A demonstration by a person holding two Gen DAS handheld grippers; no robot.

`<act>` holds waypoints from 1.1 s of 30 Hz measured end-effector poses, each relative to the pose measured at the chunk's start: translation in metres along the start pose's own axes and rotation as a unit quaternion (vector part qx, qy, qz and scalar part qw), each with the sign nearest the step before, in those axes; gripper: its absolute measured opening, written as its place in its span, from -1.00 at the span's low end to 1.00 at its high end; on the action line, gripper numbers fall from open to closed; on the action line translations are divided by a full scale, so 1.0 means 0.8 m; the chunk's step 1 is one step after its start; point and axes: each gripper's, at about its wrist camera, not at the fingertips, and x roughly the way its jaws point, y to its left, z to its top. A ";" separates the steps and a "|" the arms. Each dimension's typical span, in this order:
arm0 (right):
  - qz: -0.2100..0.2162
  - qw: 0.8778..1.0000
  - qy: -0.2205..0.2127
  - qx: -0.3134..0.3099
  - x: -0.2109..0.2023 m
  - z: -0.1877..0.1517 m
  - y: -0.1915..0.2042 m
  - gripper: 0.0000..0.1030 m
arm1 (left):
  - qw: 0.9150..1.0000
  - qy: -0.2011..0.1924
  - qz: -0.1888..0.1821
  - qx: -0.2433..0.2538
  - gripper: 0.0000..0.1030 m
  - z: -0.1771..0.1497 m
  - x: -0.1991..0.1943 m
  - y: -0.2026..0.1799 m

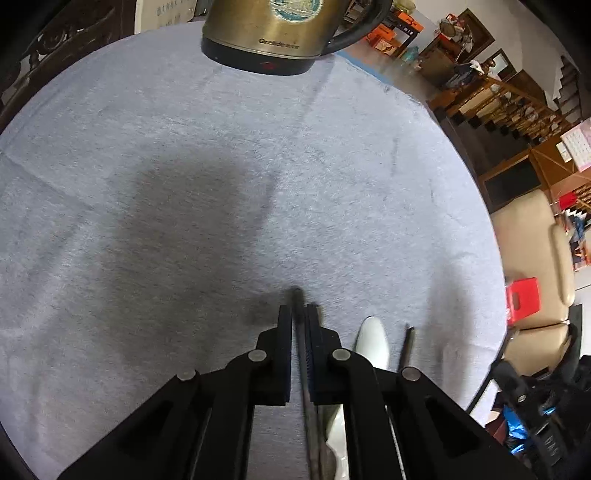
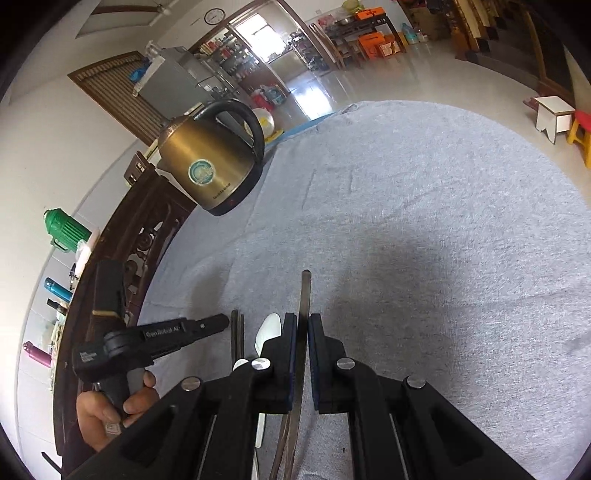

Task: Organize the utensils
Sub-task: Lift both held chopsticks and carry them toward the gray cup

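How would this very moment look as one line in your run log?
left gripper: shut on dark chopstick | right gripper: shut on flat metal utensil | white spoon: on grey cloth | kettle: at table's far edge

The kettle (image 1: pixel 258 33) reads "Grelide"; the left gripper (image 2: pixel 207 325) reads "GenRobot AF"

Black linkage fingers (image 1: pixel 284 354), silver pivot pins

Kettle (image 1: pixel 266 33) on tablecloth's (image 1: pixel 147 166) far edge
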 end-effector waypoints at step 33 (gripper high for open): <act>-0.145 0.985 0.094 -0.018 0.078 0.007 -0.010 -0.83 | 0.997 -0.015 0.070 0.035 -0.88 0.006 0.021 -0.004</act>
